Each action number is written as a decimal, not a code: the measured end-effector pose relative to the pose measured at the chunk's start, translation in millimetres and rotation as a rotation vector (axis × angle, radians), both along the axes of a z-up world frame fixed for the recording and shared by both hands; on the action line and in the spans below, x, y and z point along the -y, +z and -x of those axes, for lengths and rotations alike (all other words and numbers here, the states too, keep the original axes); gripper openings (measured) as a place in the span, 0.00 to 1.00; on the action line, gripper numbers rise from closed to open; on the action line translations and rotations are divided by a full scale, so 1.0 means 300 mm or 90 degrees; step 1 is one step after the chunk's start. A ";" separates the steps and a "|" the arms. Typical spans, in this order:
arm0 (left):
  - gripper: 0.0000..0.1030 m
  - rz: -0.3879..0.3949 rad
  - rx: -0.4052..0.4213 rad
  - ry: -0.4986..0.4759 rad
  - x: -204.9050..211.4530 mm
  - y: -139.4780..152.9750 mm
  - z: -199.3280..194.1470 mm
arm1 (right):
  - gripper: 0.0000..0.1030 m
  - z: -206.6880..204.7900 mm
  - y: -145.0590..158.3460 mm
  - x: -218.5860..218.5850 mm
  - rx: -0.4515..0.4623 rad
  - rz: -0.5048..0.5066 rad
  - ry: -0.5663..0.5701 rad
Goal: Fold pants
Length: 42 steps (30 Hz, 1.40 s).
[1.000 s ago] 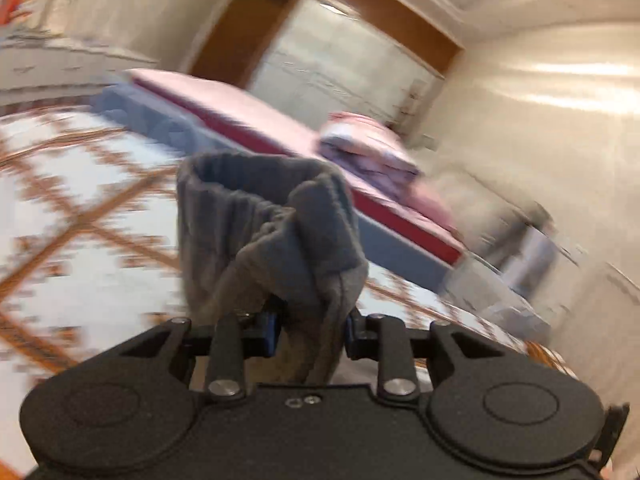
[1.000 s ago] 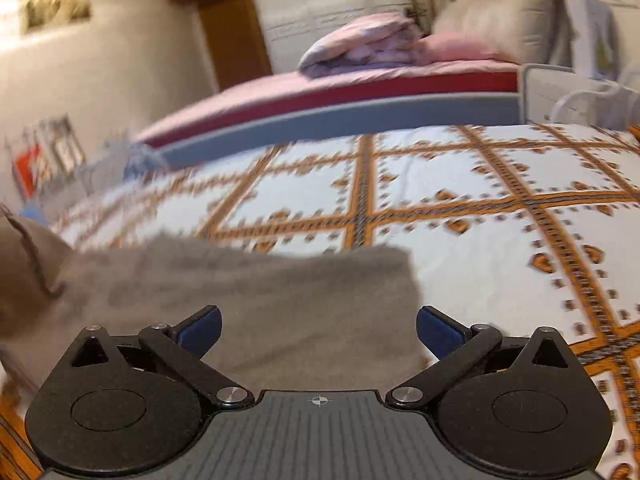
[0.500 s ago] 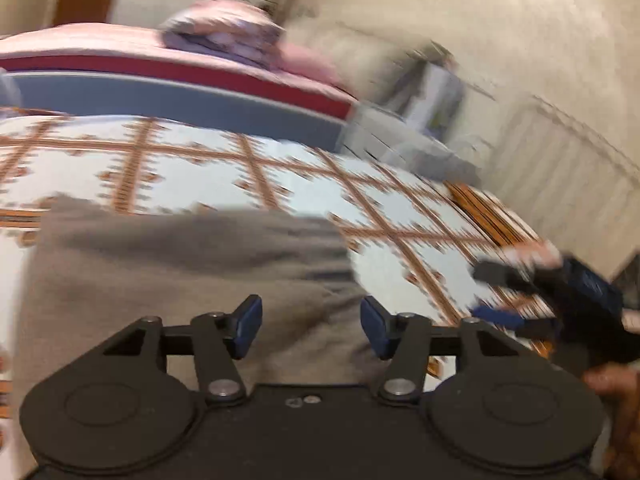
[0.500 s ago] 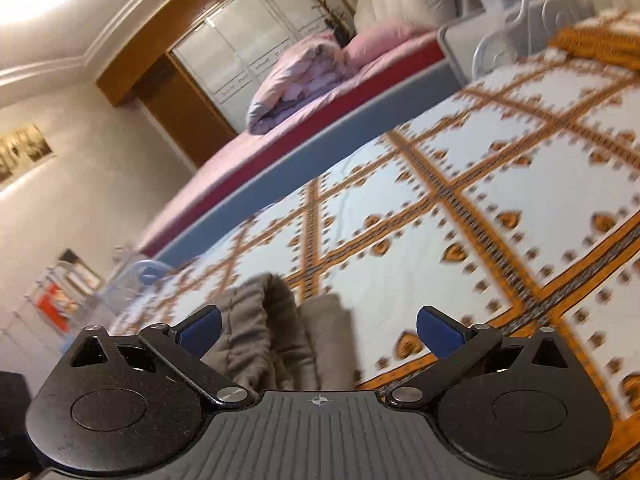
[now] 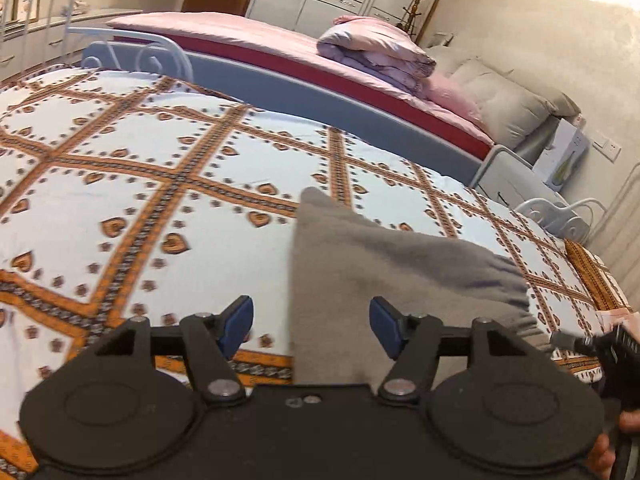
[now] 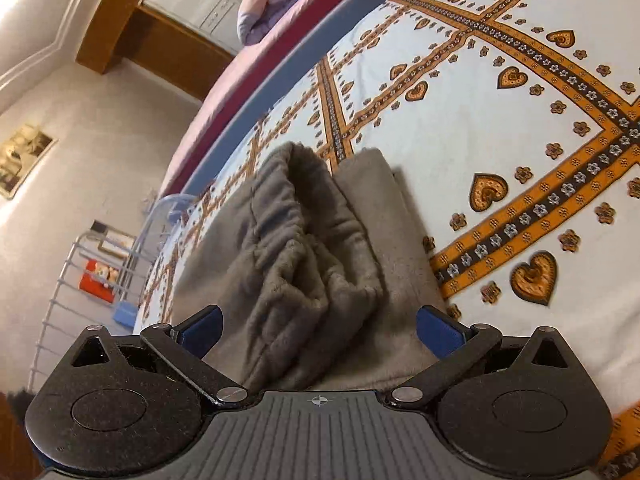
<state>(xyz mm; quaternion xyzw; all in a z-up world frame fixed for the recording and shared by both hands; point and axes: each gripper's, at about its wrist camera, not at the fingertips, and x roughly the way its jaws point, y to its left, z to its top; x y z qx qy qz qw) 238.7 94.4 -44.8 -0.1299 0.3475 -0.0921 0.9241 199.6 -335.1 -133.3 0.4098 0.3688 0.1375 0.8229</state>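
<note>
Grey fleece pants point(image 5: 384, 264) lie folded on the patterned bedspread point(image 5: 160, 184). In the left wrist view my left gripper point(image 5: 311, 326) hovers over the fold's left edge; its jaws are opening and the pads touch nothing. The right wrist view shows the gathered elastic waistband point(image 6: 304, 236) bunched on top of the folded pants point(image 6: 384, 216). My right gripper point(image 6: 318, 330) stands open just above the near end of the cloth, its blue pads clear of it. The right gripper's tip also shows at the far right of the left wrist view, held by a hand point(image 5: 600, 456).
A second bed with a pink sheet point(image 5: 248, 36) and folded quilt point(image 5: 380, 52) lies beyond a grey rail point(image 5: 320, 96). White metal bed ends point(image 5: 132, 52) stand at the left and right. A wire rack point(image 6: 80, 268) stands by the wall.
My left gripper let go of the waistband it held up a second ago and opened. The pants now lie on the bedspread. The right gripper rolled and swung over the waistband end.
</note>
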 end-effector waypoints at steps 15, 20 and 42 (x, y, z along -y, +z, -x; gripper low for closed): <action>0.56 -0.016 -0.022 0.015 -0.069 -0.027 0.018 | 0.31 0.048 0.134 -0.056 0.151 0.066 0.044; 0.57 -0.029 -0.035 0.005 -0.053 -0.036 0.016 | 0.31 0.023 -0.068 0.038 0.016 0.012 -0.015; 0.54 0.093 -0.100 -0.085 0.027 -0.154 -0.176 | 0.91 -0.007 -0.018 0.111 0.045 0.057 0.018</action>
